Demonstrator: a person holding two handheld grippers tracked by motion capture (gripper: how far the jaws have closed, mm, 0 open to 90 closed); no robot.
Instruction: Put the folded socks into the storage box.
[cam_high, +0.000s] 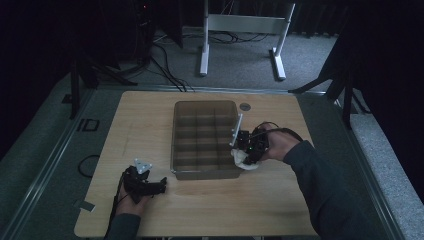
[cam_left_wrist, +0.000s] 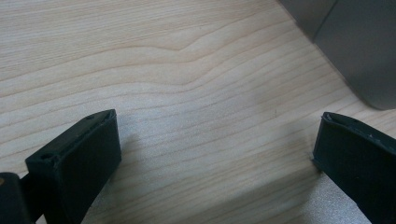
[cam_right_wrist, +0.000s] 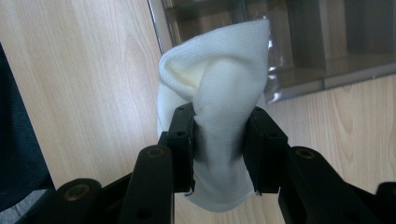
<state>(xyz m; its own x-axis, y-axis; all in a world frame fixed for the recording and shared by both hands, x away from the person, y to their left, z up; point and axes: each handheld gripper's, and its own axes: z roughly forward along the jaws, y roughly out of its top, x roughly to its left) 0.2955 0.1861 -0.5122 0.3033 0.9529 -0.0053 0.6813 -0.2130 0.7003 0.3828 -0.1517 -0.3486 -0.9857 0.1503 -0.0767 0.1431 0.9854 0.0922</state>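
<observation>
White cloth (cam_right_wrist: 219, 93) is pinched between the jaws of the right gripper (cam_right_wrist: 218, 149), just beside the near right corner of the divided tray (cam_high: 176, 145) on the wooden table (cam_high: 140, 120).

At the left of the high view, the person's left hand (cam_high: 134, 197) rests low on the table near its front edge, the forearm coming in from the bottom, and the left gripper (cam_high: 161, 186) points to the right, toward the tray's near left corner but apart from it. The left gripper view looks close along its jaws: they stand wide apart with bare wood grain between them, holding nothing, and a grey corner of the tray wall sits at the upper right.

Further right, the right hand (cam_high: 277, 145) reaches in from the right edge, its dark sleeve (cam_high: 325, 190) slanting up from the lower right, with the gripper aimed left at the tray's right wall. There the cloth is a small pale lump under the gripper. The right gripper view adds the detail: the fabric is a knitted, folded bundle, bulging above the clenched pads and hanging below them, with the tray's clear rim and compartments behind it.
</observation>
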